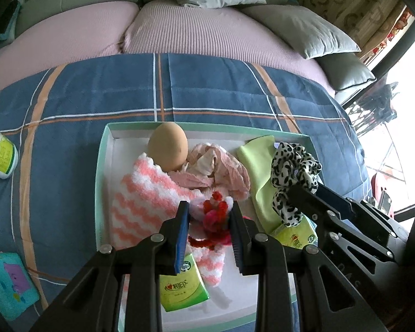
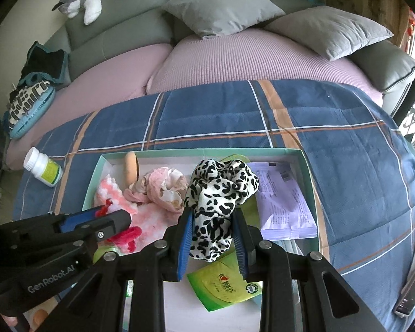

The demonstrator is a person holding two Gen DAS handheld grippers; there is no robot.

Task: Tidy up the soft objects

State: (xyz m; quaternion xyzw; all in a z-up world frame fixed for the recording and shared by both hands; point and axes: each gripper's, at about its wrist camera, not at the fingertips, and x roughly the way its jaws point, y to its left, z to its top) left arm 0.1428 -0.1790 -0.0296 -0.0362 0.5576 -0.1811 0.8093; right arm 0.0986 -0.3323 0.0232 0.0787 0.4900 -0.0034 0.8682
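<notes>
Two hand-held claws point steeply down over a shallow white box with a mint-green rim (image 1: pixel 102 149), which sits on a blue plaid quilt (image 1: pixel 207 83) on a bed.

The right claw (image 2: pixel 212 238) is closed to a narrow gap on a leopard-print scrunchie (image 2: pixel 221 185). Its blue pads pinch the lower folds, while the rest of the fabric billows up beyond the fingertips. The scrunchie hangs over the box, above a lime-green cloth and a green tissue packet (image 2: pixel 225 287) that lies just below the claw. A pale lilac packet (image 2: pixel 285 204) lies to the claw's right.

The left claw (image 1: pixel 209 221) is also nearly closed, gripping a red and pink fuzzy knot (image 1: pixel 215 213). This knot appears to belong to the pink-and-white knitted piece (image 1: pixel 144 193) spread beyond the claw and to its left. Further ahead sit a tan egg-shaped sponge (image 1: pixel 167 146) and crumpled pink fabric (image 1: pixel 218 171).

Everything here looks light, limp and compressible, so nothing should break or need force. The satin-like scrunchie is probably slippery, so the gathered band would likely hold better than a loose frill. The knit looks grippy but stretchy; lifted by the knot alone, it would likely trail and drag its neighbours.
</notes>
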